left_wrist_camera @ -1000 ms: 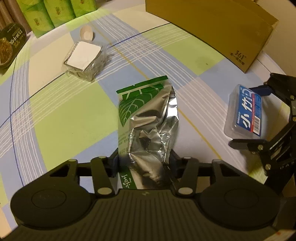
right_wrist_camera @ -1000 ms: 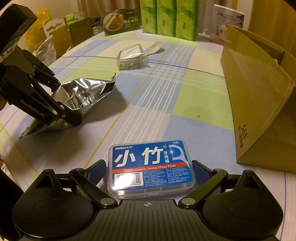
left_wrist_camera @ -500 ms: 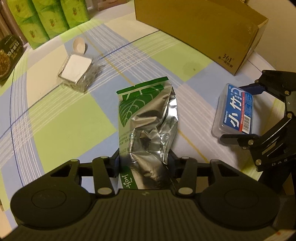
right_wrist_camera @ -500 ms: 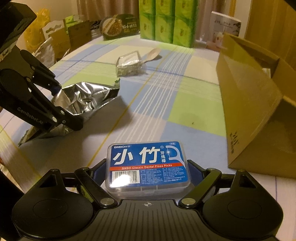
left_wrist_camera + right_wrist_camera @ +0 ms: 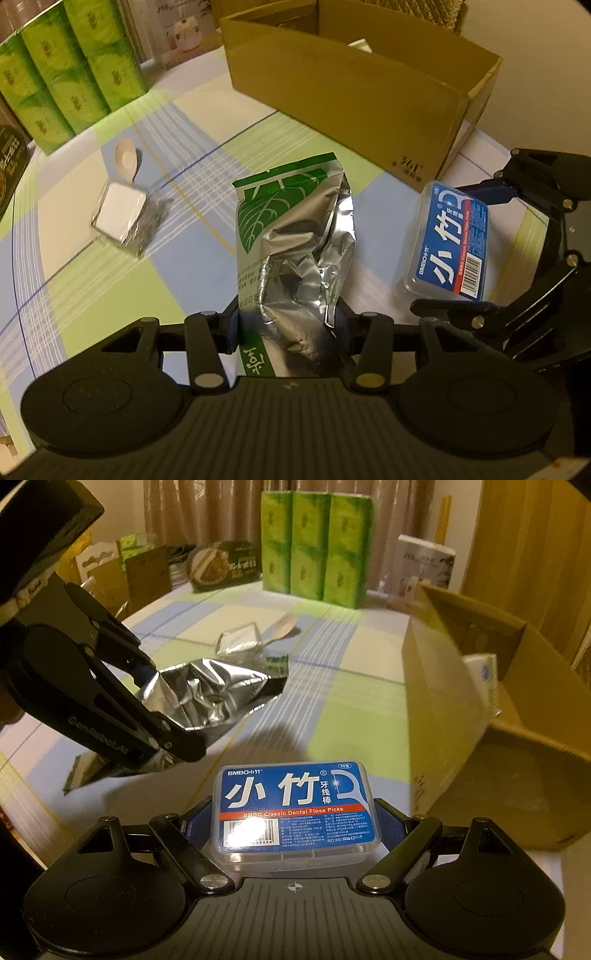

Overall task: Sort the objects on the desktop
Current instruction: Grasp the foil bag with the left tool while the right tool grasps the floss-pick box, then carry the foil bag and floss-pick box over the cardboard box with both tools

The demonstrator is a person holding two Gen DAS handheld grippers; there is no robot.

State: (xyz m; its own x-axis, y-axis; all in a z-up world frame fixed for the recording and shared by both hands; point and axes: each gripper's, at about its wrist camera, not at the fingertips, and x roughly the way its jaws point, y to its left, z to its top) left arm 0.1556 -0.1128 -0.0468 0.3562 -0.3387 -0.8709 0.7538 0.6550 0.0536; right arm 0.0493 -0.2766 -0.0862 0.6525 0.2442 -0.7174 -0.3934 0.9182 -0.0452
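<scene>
While clamped, crumpled foil pouch (image 5: 295,254) shows green print.

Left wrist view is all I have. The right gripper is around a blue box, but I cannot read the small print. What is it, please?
Observer: The right wrist view shows the right gripper shut on a floss box; the label reads "Classic Dental Floss Picks".
Operator: Is the carton empty?
Observer: No. Inside the cardboard carton a white pack with blue print stands against its wall. It is too blurred to identify.
</scene>
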